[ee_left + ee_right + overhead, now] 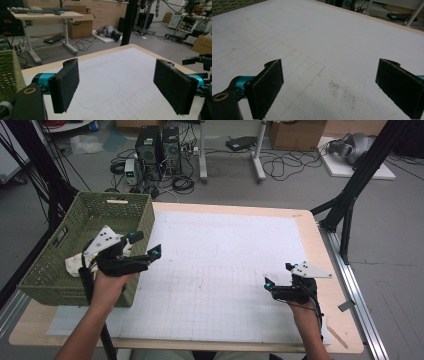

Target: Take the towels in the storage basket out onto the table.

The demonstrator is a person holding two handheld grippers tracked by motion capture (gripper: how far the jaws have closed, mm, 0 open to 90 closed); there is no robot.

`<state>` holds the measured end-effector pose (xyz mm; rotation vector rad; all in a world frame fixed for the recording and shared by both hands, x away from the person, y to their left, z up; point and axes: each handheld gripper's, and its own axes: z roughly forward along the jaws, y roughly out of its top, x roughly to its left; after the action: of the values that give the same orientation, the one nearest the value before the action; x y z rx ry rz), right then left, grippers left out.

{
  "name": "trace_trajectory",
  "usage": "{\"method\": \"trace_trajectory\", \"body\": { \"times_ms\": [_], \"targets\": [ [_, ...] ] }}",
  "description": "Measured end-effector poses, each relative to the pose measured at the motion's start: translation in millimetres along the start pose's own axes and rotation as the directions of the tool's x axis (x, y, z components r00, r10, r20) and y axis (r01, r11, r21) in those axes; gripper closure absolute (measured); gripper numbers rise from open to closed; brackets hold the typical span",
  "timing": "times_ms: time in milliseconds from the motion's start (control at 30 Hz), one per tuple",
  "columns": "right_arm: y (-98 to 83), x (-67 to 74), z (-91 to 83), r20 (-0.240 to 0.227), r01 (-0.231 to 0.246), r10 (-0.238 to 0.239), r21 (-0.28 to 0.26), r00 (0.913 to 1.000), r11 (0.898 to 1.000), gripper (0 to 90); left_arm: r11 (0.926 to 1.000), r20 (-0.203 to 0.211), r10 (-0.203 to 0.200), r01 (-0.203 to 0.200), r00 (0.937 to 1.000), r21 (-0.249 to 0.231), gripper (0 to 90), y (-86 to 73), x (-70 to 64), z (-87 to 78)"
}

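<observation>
— Green woven plastic: is that the basket (60, 280) at the left of the high view?

— Yes, it sits at the left edge of the table (235, 209), overhanging the white gridded mat (220, 270). Inside it, low in the left part of the frame, lies a pale crumpled cloth (75, 262).

— And the left gripper (145, 245)?

— It sits at the basket's near right corner, just above the rim, with the cloth close behind it. Its jaws stand wide apart with nothing between them; in the left gripper view the two black pads (65, 85) frame bare mat, and a strip of the basket shows at the far left edge of that frame.

— Does it touch the cloth?

— I cannot tell; the gripper's body hides where they would meet.

— The right gripper (279, 276)?

— Lower right of the high view, over the mat near the table's right edge, well apart from the basket. Its jaws are spread wide too. In the right gripper view the pads (267, 88) flank a dark smudge (342, 93) on the mat, bottom centre.
</observation>
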<state>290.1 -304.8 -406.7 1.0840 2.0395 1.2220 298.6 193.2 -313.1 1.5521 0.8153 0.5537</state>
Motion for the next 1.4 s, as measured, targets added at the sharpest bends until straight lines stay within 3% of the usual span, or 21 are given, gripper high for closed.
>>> {"method": "trace_trajectory", "body": {
  "times_ms": [167,400,533,667,733,933,967,1000,1033,1067,1100,1333,1400],
  "targets": [
    [0.0,-0.1,-0.3,0.000,-0.002,0.002,-0.001,1.0000,1.000,7.1,1.0000,-0.057,0.002,-0.002,0.9984,-0.007,21.1,10.5,22.5,-12.7],
    [-0.1,-0.7,-0.2,0.000,-0.001,0.001,0.001,1.0000,1.000,7.1,0.9991,-0.141,-0.011,0.017,0.9899,0.039,20.8,10.9,62.4,-28.7],
    [-0.2,-0.2,0.9,0.000,0.000,0.000,0.007,1.0000,1.000,7.1,0.9965,-0.196,-0.022,0.038,0.9804,0.074,20.8,6.9,79.4,-32.0],
    [-0.2,-1.1,0.5,0.004,0.005,-0.005,0.003,1.0000,1.000,7.1,0.9873,-0.252,-0.029,0.067,0.9672,0.144,20.6,-3.4,98.7,-26.9],
    [-0.2,-0.8,-0.2,0.003,-0.005,0.005,0.003,1.0000,1.000,7.1,0.9789,-0.283,-0.042,0.096,0.9582,0.180,20.4,-10.4,109.2,-23.3],
    [-0.4,-1.7,0.5,0.004,-0.001,0.001,0.003,1.0000,1.000,7.1,0.9540,-0.330,-0.040,0.135,0.9431,0.268,20.5,-24.8,124.8,-15.2],
    [-0.3,-1.6,0.5,0.004,-0.001,0.001,0.006,1.0000,1.000,7.1,0.9471,-0.340,-0.044,0.148,0.9393,0.285,20.5,-27.1,127.9,-14.0],
    [-0.3,-1.9,0.3,0.004,0.001,-0.001,0.003,1.0000,1.000,7.1,0.9346,-0.366,-0.049,0.172,0.9293,0.311,20.5,-30.7,134.1,-12.0],
    [-0.3,-1.9,0.3,0.004,0.001,-0.001,0.003,1.0000,1.000,7.1,0.9346,-0.366,-0.049,0.172,0.9293,0.311,20.5,-30.7,134.1,-12.0],
    [-0.3,-2.7,-0.1,0.005,0.004,-0.004,0.001,1.0000,1.000,7.1,0.9273,-0.382,-0.057,0.191,0.9226,0.322,20.5,-32.8,137.4,-10.5],
    [-0.4,-3.0,-0.5,0.006,-0.005,0.005,-0.001,1.0000,1.000,7.1,0.9220,-0.386,-0.057,0.197,0.9208,0.333,20.5,-34.0,139.3,-9.9],
    [-0.4,-3.9,-0.8,0.008,-0.009,0.009,0.001,0.9999,1.000,7.1,0.8705,-0.433,-0.038,0.243,0.9005,0.428,20.5,-45.6,148.6,-2.4],
    [-0.4,-3.7,-0.7,0.007,-0.010,0.010,0.000,0.9999,1.000,7.1,0.8518,-0.454,-0.044,0.271,0.8902,0.448,20.9,-48.8,151.9,-1.7]
  ]
}}
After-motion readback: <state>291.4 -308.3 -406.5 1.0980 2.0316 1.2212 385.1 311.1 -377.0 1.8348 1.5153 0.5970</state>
